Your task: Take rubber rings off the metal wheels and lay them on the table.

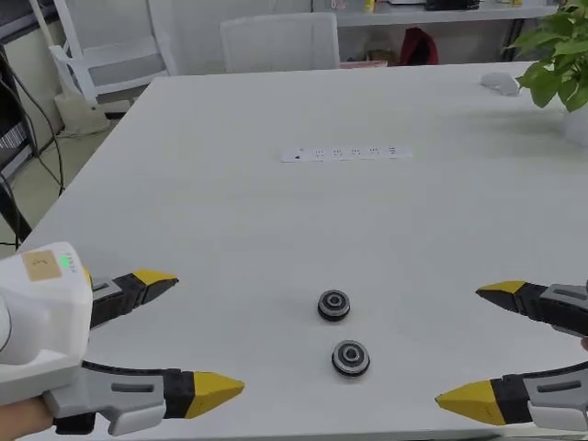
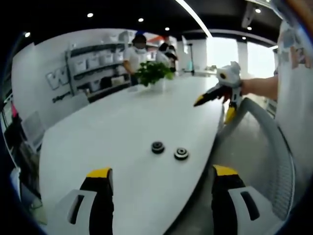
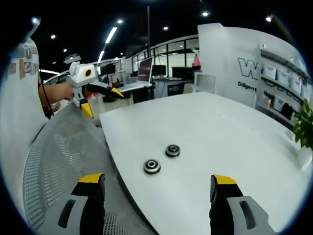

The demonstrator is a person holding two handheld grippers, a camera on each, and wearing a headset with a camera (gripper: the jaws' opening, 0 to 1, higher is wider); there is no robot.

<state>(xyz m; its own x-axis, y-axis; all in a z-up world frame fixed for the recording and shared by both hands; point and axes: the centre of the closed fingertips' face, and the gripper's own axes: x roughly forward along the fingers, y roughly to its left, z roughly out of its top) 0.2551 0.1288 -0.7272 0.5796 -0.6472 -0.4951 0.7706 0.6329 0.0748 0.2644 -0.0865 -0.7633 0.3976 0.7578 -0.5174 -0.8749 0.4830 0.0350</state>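
Note:
Two small metal wheels with black rubber rings lie flat near the table's front edge: one wheel a little farther in, the other wheel closer to the edge. My left gripper hovers open at the left, well apart from the wheels. My right gripper hovers open at the right, also apart from them. Both have yellow tips and hold nothing.
A white power strip lies mid-table. A potted plant stands at the far right corner beside a small white object. A white chair is behind the table's far edge. People stand by shelves in the left gripper view.

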